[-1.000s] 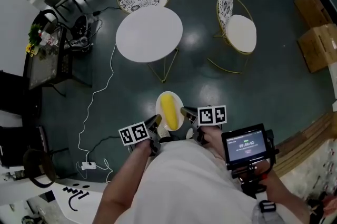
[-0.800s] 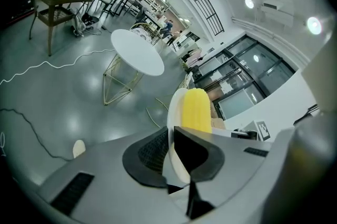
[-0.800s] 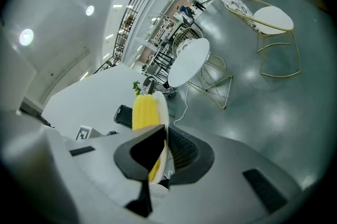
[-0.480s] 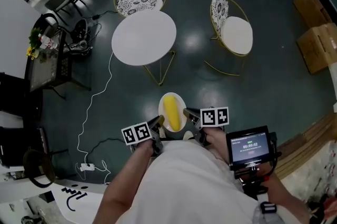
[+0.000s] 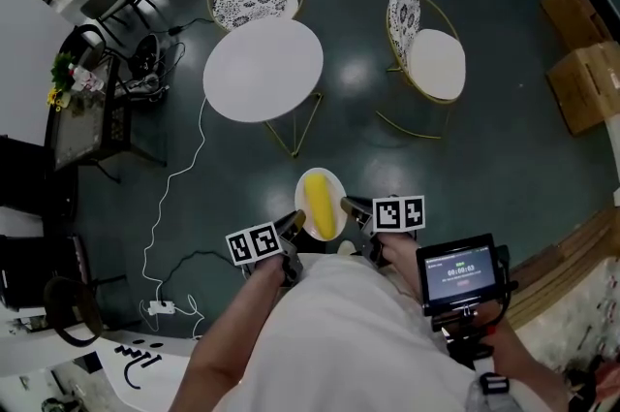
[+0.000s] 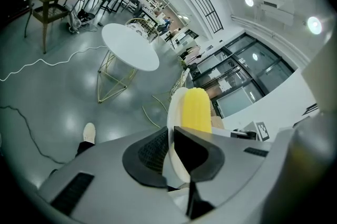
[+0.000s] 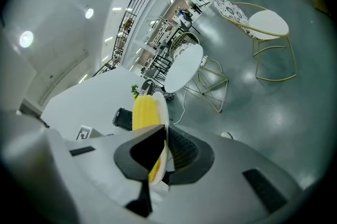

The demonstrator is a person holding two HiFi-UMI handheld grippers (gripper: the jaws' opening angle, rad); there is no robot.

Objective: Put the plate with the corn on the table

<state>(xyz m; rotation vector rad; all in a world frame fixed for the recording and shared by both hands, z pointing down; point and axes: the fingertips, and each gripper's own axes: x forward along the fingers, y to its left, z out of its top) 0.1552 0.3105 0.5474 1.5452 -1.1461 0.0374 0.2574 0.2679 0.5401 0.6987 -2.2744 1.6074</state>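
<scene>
White plate (image 5: 336,188) with yellow corn (image 5: 319,206) held off floor. Left gripper (image 5: 294,222) jaws clamped on its left rim, right gripper (image 5: 347,206) jaws on right rim. Round table (image 5: 263,69) ahead, slightly left, well apart. Corn's long axis points roughly tableward.

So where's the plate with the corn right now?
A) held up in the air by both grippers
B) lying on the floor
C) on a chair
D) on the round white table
A: the left gripper and the right gripper each pinch an edge of the plate, with the corn on it, above the floor and short of the white table.
</scene>
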